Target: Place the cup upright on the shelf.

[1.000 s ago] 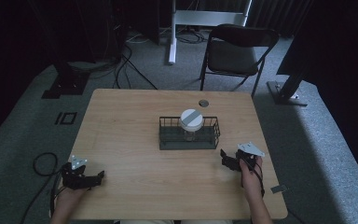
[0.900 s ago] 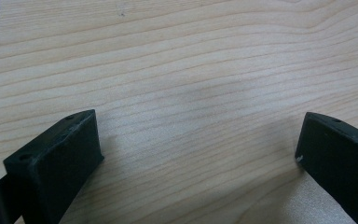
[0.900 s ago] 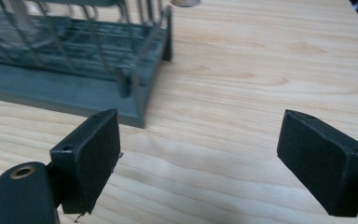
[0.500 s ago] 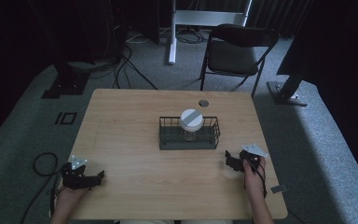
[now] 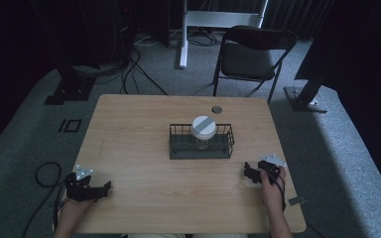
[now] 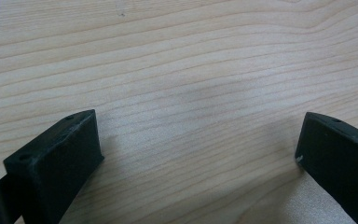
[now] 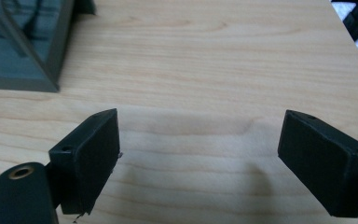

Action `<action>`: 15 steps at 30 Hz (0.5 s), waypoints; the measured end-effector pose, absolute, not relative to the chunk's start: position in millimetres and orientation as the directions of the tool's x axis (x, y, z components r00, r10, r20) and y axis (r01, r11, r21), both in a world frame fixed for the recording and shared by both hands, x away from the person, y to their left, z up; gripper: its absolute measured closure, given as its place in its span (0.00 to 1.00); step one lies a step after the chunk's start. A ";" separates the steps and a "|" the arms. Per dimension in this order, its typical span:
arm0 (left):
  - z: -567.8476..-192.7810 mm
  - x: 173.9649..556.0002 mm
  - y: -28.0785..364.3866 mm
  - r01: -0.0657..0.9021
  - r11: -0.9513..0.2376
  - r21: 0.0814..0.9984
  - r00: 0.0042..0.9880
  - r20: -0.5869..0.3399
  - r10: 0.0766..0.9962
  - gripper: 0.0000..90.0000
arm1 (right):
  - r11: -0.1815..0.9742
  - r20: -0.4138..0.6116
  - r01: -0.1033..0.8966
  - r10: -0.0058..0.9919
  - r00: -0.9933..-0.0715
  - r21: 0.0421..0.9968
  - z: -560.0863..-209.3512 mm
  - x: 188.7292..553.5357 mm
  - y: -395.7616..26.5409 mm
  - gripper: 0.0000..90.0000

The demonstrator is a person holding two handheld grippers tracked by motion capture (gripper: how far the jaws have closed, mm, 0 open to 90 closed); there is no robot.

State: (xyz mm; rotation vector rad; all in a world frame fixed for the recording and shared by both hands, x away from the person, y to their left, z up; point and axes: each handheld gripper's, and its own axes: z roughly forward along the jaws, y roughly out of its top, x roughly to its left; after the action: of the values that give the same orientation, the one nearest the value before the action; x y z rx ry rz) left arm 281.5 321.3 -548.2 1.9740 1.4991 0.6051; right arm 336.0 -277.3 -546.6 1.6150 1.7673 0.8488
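A lidded jar (image 5: 204,130) is seen standing inside the dark wire basket (image 5: 178,147) at the middle of the wooden table (image 5: 129,129). The right gripper (image 5: 251,173) is held low near the table's right front, jaws spread wide with nothing between, well apart from the basket. The left gripper (image 5: 99,190) is likewise held wide open and empty at the left front corner.

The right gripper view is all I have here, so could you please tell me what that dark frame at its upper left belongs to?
Observer: It is a corner of a black wire basket standing mid-table.
Operator: Does the basket hold anything?
Observer: Yes, a jar with a white lid stands upright inside it.
Operator: Where is the left gripper?
Observer: The left gripper sits near the table's front left corner, jaws open, nothing between them.
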 end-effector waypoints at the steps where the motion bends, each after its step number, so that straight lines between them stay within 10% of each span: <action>1: -548.2 281.5 321.4 0.700 -0.199 0.685 0.265 0.009 0.964 0.00 | 0.056 -0.011 0.622 0.997 -0.076 0.781 -547.4 336.1 -278.1 0.14; 15: -548.2 281.5 321.3 0.700 -0.199 0.686 0.265 0.009 0.964 0.00 | 0.053 0.015 0.688 0.996 -0.093 0.723 -550.9 338.5 -284.4 0.13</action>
State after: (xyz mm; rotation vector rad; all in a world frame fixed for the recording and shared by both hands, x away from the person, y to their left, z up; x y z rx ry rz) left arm 281.5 321.3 -548.2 1.9742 1.4991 0.6052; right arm 338.5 -284.4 -550.9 1.6830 1.8354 0.8000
